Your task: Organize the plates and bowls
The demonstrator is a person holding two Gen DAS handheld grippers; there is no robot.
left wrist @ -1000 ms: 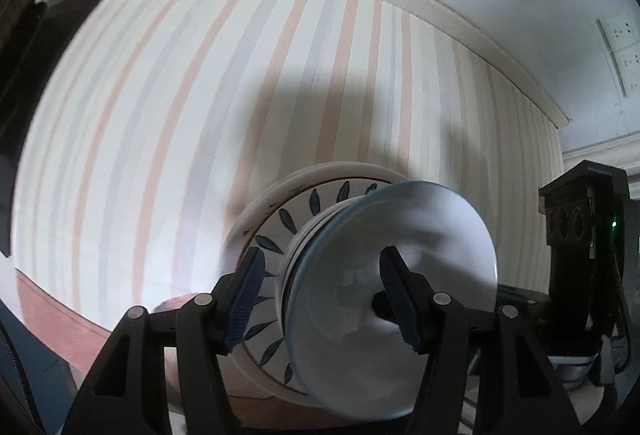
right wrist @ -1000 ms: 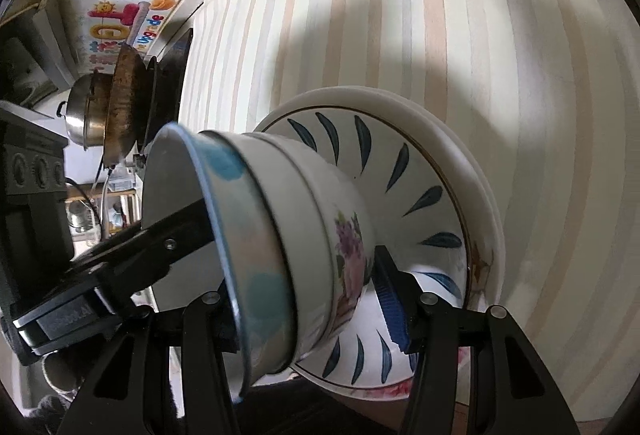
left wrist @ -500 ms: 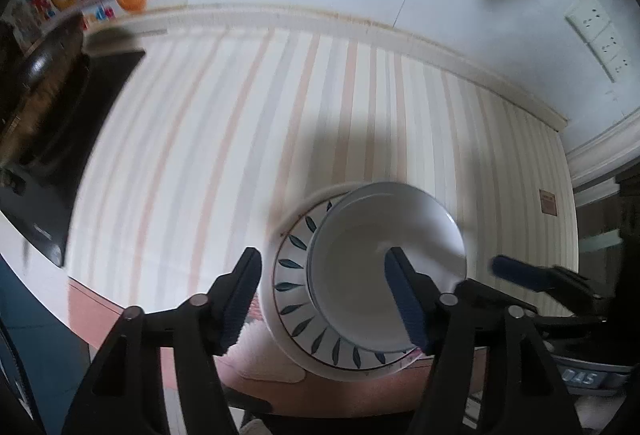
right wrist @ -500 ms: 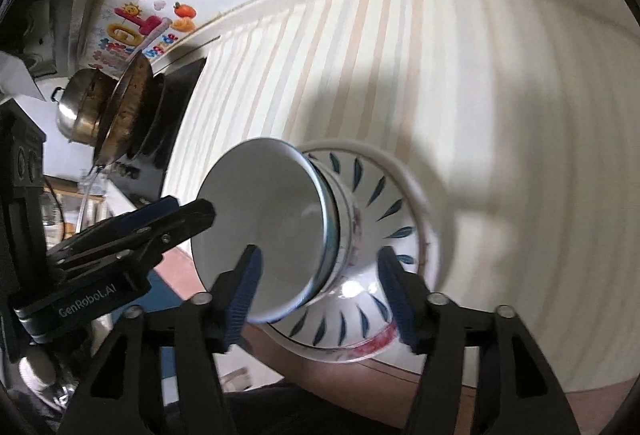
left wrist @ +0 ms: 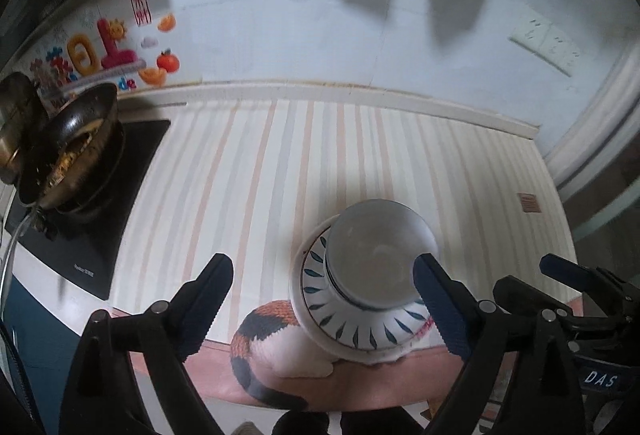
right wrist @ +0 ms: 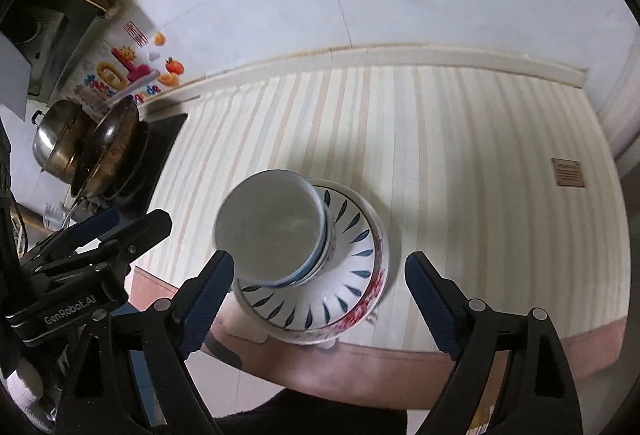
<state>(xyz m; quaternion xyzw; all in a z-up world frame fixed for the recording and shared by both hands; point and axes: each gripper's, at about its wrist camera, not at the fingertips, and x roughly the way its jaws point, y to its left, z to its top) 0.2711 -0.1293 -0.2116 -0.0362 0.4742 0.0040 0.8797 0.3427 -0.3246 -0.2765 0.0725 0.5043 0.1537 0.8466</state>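
A stack of white bowls stands on blue-leaf patterned plates near the front edge of the striped counter. The same bowls and plates show in the right wrist view. My left gripper is open and empty, raised above and in front of the stack. My right gripper is open and empty, also above the stack. The right gripper also shows at the left view's right edge, and the left gripper at the right view's left edge.
A black cooktop with a wok and a steel pot stands at the counter's left end. The tiled wall with sockets runs behind. A calico cat-shaped mat lies under the plates at the counter edge.
Both grippers have pulled back and up from the stack, leaving the bowls sitting on the plates. The stack now looks smaller and the cooktop and wall have come into view.
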